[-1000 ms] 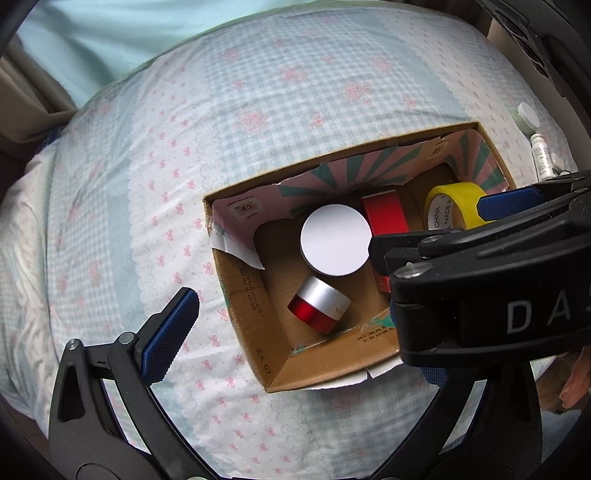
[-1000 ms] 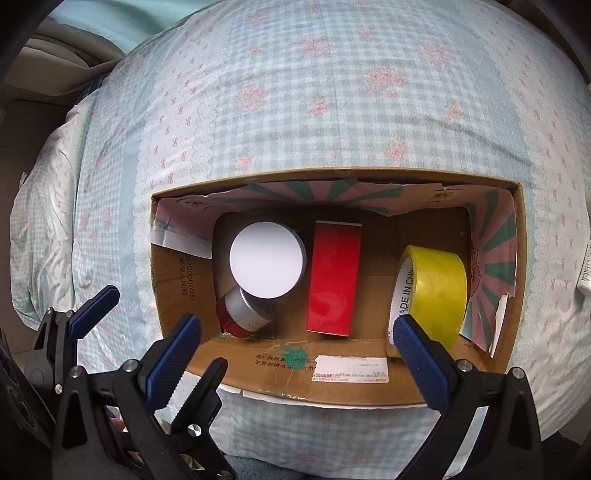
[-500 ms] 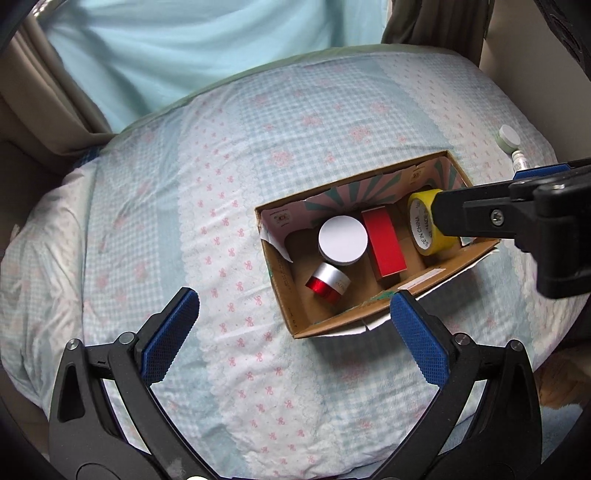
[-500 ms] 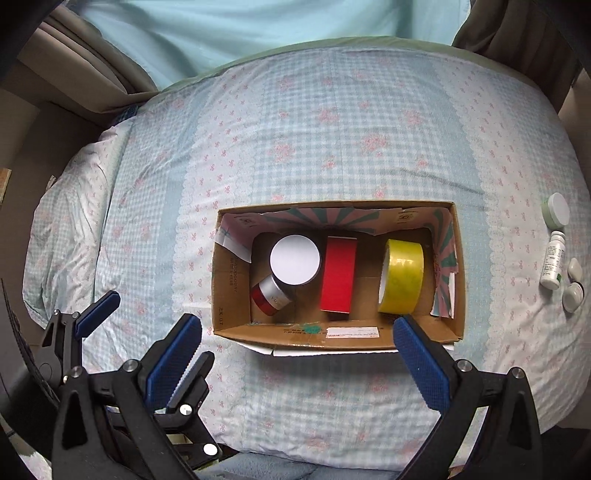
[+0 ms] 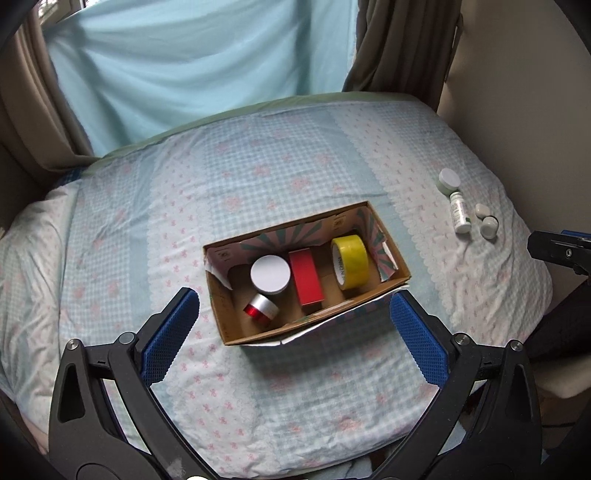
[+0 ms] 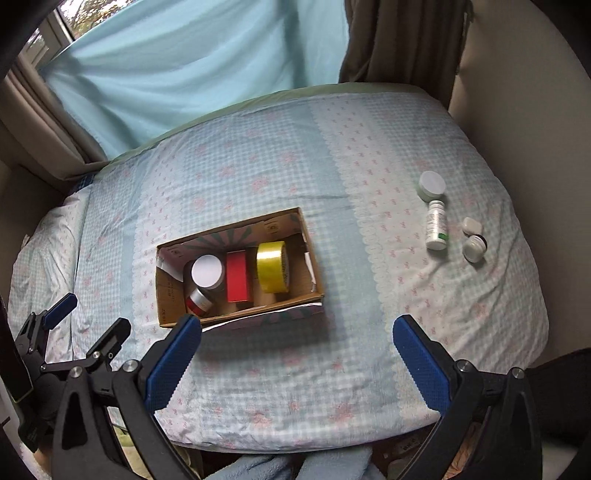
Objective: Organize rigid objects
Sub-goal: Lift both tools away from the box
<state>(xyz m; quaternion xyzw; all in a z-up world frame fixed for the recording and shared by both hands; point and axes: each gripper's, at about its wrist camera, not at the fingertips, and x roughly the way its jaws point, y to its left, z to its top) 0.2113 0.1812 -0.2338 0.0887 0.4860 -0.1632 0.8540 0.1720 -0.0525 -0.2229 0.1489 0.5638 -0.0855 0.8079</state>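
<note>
Left claw (image 5: 293,328): mine, wide, empty.
Right claw (image 6: 297,352): wide, empty.
Box (image 5: 236,317): tape (image 5: 350,262) inside.
Right view only: window (image 6: 62,29) — left claw's side.

The print on the white bottle (image 6: 436,230) is too small to read. The white-lidded jar (image 6: 207,271) hides part of the red-and-silver jar (image 6: 197,301). The left gripper (image 6: 55,332) is cut by the frame edge.

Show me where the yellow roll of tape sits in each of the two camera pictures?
Left wrist view: yellow tape roll stands right of centre, at the box's right end.
Right wrist view: yellow tape roll sits left of centre.
Shared landmark: the red box lies just left of it in both.
</note>
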